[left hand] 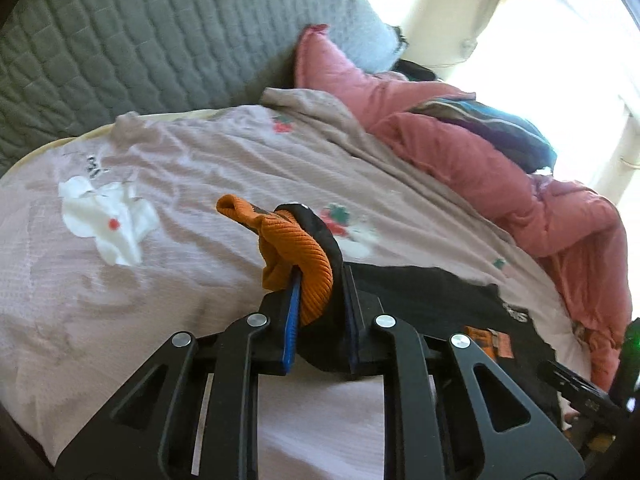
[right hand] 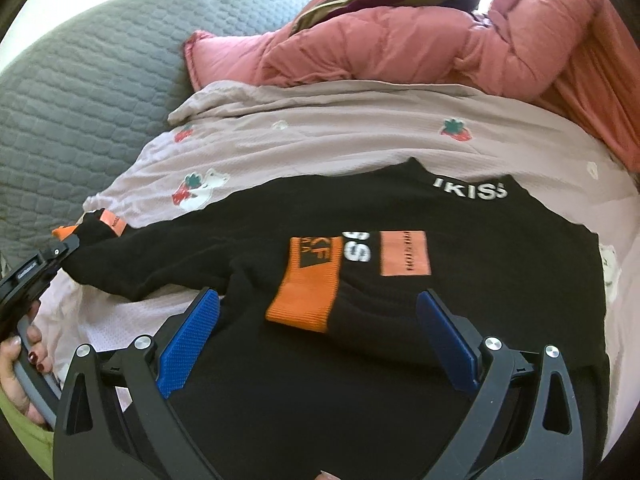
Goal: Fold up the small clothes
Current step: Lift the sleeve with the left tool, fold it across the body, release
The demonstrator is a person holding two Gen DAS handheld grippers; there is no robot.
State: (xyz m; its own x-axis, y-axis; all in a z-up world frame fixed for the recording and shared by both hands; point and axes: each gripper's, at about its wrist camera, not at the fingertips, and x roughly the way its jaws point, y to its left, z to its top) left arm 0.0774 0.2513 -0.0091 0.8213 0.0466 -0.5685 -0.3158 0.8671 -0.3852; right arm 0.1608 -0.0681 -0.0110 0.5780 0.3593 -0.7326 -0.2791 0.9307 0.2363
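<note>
My left tool (left hand: 320, 276) pinches the orange cuff (left hand: 296, 256); my right tool (right hand: 316, 340) gapes wide over the top (right hand: 280, 400). Lifting carelessly could slip the cuff free.

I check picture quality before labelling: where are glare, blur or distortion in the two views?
Left wrist view: window burnt out white at upper right, bedsheet smeared. Right wrist view: evenly lit, black sweater sharp, only top edge bright. Both: fisheye bending, dark corners.

Left wrist view: close behind left tool (left hand: 320, 280), angled down across bed (left hand: 200, 152) toward 12 o'clock. Right wrist view: behind right tool (right hand: 316, 340), close above black sweater (right hand: 440, 320). Shared: sweater, bed, pink duvet (left hand: 460, 136).
</note>
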